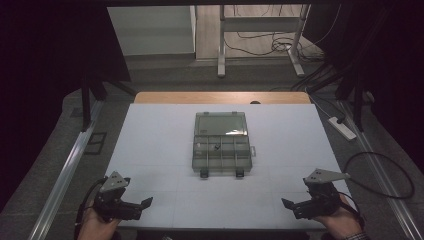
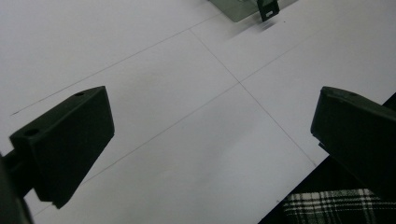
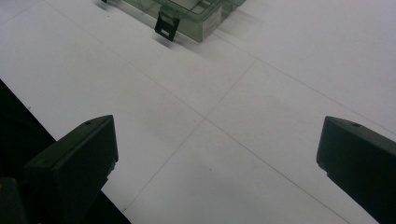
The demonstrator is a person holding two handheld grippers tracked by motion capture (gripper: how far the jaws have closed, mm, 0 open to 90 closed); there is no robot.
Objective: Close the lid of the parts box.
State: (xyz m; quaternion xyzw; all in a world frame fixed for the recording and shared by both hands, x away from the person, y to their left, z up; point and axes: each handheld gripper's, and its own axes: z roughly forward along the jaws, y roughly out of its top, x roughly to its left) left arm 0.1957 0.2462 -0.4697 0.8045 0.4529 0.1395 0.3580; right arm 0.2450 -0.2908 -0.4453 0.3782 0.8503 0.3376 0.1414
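A clear grey plastic compartment box (image 1: 221,145) lies open in the middle of the white table, its lid folded back toward the far side. Dividers split its base, and one small dark item sits in a compartment. Two black latches hang off its near edge. My left gripper (image 1: 141,206) rests open at the near left corner of the table, nothing between its jaws. My right gripper (image 1: 292,207) rests open at the near right corner, also empty. A corner of the box (image 2: 239,8) and one latch appear at the top of the left gripper view. The box (image 3: 187,11) edge tops the right gripper view.
The white table surface (image 1: 160,145) spreads wide around the box, with thin seam lines across it. A wooden strip (image 1: 220,97) runs along the far edge. A white power strip (image 1: 342,127) and black cables lie on the floor at the right. Checked fabric (image 2: 327,205) shows below the table's near edge.
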